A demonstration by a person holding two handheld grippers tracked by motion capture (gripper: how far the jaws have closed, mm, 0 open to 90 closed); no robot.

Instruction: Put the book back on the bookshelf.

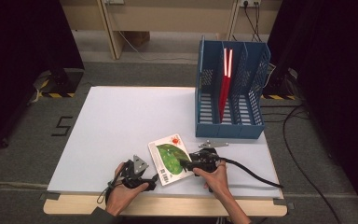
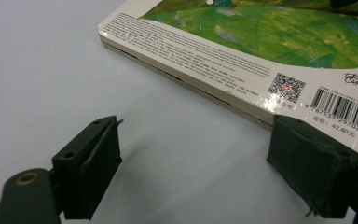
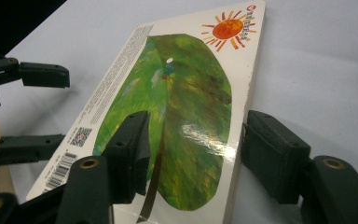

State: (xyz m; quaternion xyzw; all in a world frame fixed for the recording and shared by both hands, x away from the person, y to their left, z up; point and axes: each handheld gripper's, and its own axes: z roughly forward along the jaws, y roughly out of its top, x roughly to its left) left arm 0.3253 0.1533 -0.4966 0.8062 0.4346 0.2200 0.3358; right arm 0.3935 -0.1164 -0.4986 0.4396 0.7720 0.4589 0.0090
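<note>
A book (image 1: 170, 158) with a big green leaf on its cover lies flat on the white table (image 1: 121, 121). The right gripper (image 1: 184, 163) is at the book's long edge. One of its fingers (image 3: 130, 154) sits over the cover and the other is just past the edge, down by the table. They are part way open with the edge between them, and I cannot tell if they press on it. The left gripper (image 1: 155, 180) is wide open and holds nothing. The book's barcode corner is just beyond one of its fingers (image 2: 314, 170), and bare table lies between the two. A blue rack (image 1: 230, 91) stands far beyond both grippers.
</note>
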